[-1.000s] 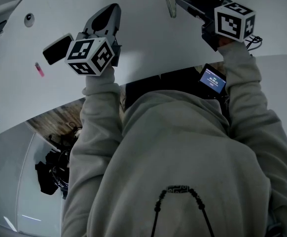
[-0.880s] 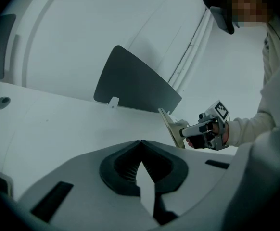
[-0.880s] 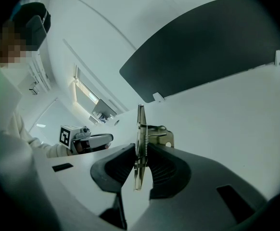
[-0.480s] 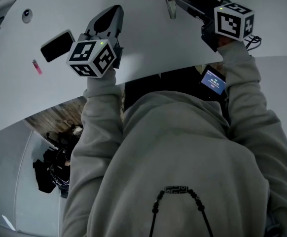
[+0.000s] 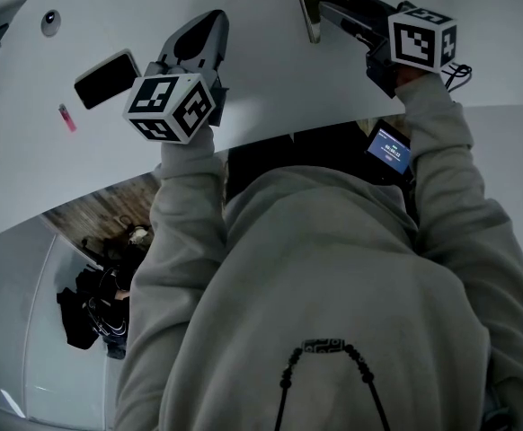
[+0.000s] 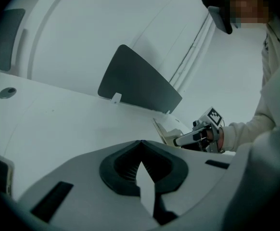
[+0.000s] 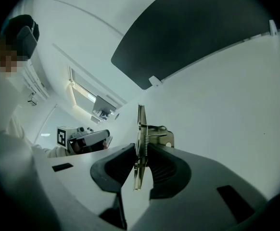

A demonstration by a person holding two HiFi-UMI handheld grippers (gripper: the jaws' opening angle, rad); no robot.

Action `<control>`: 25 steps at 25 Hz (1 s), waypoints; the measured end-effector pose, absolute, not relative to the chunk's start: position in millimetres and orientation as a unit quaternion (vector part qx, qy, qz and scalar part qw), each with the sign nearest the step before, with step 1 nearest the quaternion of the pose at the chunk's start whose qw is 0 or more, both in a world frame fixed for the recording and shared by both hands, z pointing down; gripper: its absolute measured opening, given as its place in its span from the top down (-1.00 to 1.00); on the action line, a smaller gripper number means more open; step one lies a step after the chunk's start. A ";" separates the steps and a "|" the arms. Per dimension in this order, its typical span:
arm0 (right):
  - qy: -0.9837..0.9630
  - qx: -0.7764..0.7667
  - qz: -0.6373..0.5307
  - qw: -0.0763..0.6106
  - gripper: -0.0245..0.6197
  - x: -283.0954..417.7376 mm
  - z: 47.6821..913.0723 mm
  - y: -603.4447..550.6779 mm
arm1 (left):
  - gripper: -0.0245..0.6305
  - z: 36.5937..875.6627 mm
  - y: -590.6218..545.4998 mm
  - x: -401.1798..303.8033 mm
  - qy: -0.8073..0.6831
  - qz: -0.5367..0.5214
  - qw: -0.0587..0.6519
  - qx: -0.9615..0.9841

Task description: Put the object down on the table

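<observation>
My right gripper (image 5: 333, 12) is shut on a thin metal plate with a spring and bracket (image 5: 306, 5). The plate stands upright on edge between the pads (image 7: 141, 129), over the white table (image 5: 261, 70). Whether its lower edge touches the tabletop I cannot tell. From the left gripper view the same plate (image 6: 165, 130) shows at the tip of the right gripper (image 6: 188, 138). My left gripper (image 5: 209, 23) hovers over the table to the left, its jaws shut (image 6: 140, 146) with nothing between them.
A flat black phone-like thing (image 5: 107, 79) and a small pink item (image 5: 65, 118) lie on the table left of the left gripper. A round grommet (image 5: 50, 18) sits farther back. A dark panel (image 6: 140, 83) stands along the table's far edge. A small lit screen (image 5: 389, 148) hangs below the right hand.
Almost nothing. The view shifts slightly and the left gripper drifts a touch to the right; the right gripper keeps its hold on the metal plate.
</observation>
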State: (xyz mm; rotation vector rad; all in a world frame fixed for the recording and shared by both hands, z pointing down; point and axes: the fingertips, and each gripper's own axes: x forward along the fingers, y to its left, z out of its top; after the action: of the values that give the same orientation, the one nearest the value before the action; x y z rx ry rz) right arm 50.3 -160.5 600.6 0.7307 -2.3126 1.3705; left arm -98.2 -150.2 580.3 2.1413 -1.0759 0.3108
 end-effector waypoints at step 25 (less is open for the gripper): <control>-0.796 0.295 0.461 0.259 0.11 74.3 638.5 -145.4 | 0.92 572.7 -138.4 -85.6 -0.376 0.118 0.363 0.844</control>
State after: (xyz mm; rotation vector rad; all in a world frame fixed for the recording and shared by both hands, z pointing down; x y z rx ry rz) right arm 74.3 -145.4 638.5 0.8004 -2.1576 1.2490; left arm -85.6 -138.4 572.7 2.1737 -0.9683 0.3042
